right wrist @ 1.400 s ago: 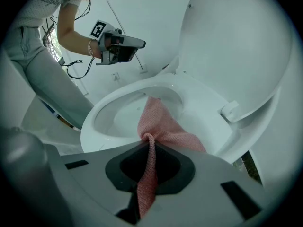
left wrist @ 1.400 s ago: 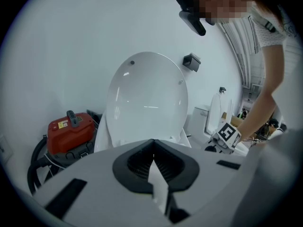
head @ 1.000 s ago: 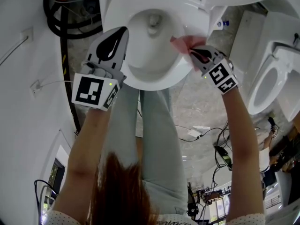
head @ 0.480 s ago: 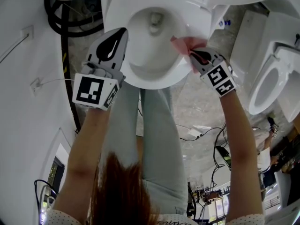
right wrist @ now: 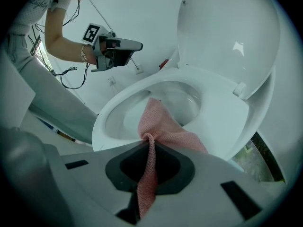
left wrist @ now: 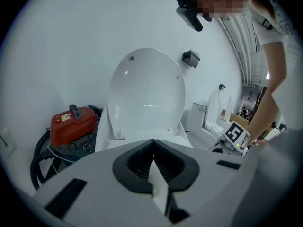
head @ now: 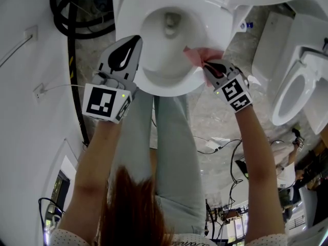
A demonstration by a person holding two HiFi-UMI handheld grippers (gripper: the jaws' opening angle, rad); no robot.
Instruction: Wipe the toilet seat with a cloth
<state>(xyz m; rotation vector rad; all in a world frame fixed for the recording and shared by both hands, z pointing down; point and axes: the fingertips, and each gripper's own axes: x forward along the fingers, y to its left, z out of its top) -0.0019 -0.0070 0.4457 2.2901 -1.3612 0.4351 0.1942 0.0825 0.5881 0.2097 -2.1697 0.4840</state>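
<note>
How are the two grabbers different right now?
The right gripper is shut on the pink cloth; the left gripper is shut on nothing. The right gripper lays its cloth on the toilet seat; the left gripper is held up in the air, off the seat. Both are grey, and each has a black-and-white marker cube.

Pink cloth [right wrist: 161, 124] on wht seat [right wrist: 222, 112]
</note>
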